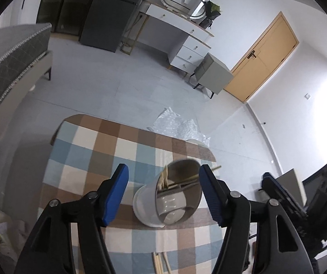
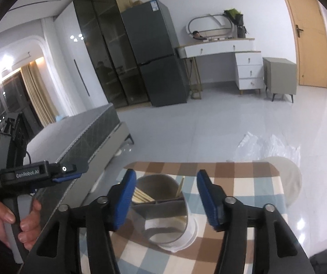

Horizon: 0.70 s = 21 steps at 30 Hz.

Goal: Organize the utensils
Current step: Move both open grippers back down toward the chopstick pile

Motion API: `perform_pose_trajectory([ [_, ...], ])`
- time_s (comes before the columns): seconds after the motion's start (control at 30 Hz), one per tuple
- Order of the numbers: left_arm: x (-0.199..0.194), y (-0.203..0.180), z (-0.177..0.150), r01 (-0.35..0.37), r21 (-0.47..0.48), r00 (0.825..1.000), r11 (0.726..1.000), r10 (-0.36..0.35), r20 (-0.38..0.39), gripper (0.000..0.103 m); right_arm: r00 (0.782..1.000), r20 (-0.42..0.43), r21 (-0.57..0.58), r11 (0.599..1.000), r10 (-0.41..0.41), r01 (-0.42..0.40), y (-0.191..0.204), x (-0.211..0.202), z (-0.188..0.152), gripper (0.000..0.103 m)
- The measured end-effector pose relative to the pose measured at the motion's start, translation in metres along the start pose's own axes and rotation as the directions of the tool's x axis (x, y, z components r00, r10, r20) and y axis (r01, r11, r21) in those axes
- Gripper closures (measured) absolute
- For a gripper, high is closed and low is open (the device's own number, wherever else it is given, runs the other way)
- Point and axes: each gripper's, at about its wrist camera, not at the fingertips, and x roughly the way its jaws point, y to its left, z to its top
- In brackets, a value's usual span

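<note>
Starting at the left of the right wrist view, a hand [image 2: 12, 223] holds the left tongs [image 2: 68, 177] by the handle, off the bench's left edge; in their own view the left tongs [image 1: 163, 194] stand released, blue pads apart with nothing pressed between them. Next comes the utensil holder [image 2: 163, 214], a grey cylinder with inner dividers seated in a white base, standing on the checked cloth of the bench [image 2: 243, 182] near its far end. Pale wooden chopsticks [image 2: 140, 197] lean in its left compartment, and one more stick [image 2: 180, 187] rises at the far rim. The right tongs [image 2: 165, 196] hang over it, also released, pads clear of the rim on both sides. More wooden sticks [image 1: 161, 262] lie on the cloth at the near edge of the left view. Rightmost, a white round object [image 2: 286, 178] sits beside the bench's right edge.

Chopsticks are likely light, stiff and slick, apt to roll or pivot; a pinch near the middle, across the shaft, should hold best. With sticks leaning inside, the holder looks tippable, so its rim is best left unbumped.
</note>
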Motion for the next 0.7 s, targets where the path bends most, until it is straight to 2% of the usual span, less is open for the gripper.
perform_pose_trajectory([
  [0.07,-0.01,-0.007,-0.008,-0.035,0.028,0.999,0.999,0.035,0.012,0.043,1.0,0.021,0.005,1.0,0.0,0.0,0.004,-0.013,-0.004,0.037],
  [0.17,-0.023,-0.015,-0.019,-0.062,0.058,0.998,0.996,0.061,0.032,0.036,0.999,0.039,0.029,1.0,0.009,-0.01,0.008,-0.032,-0.01,0.029],
  [0.37,-0.045,-0.028,-0.037,-0.084,0.1,0.994,0.991,0.076,0.076,0.033,0.997,0.078,0.055,0.998,-0.003,-0.001,0.012,-0.066,-0.025,0.027],
  [0.43,-0.056,-0.035,-0.045,-0.107,0.118,0.99,0.987,0.095,0.108,0.031,0.996,0.093,0.057,0.998,-0.003,-0.002,0.013,-0.077,-0.031,0.025],
  [0.5,-0.065,-0.04,-0.053,-0.139,0.133,0.983,0.981,0.12,0.142,0.02,0.994,0.108,0.057,0.998,-0.004,-0.002,0.014,-0.086,-0.037,0.022],
  [0.7,-0.081,-0.056,-0.076,-0.192,0.199,0.966,0.961,0.149,0.212,0.017,0.99,0.143,0.069,0.998,-0.018,0.008,0.016,-0.109,-0.06,0.017],
])
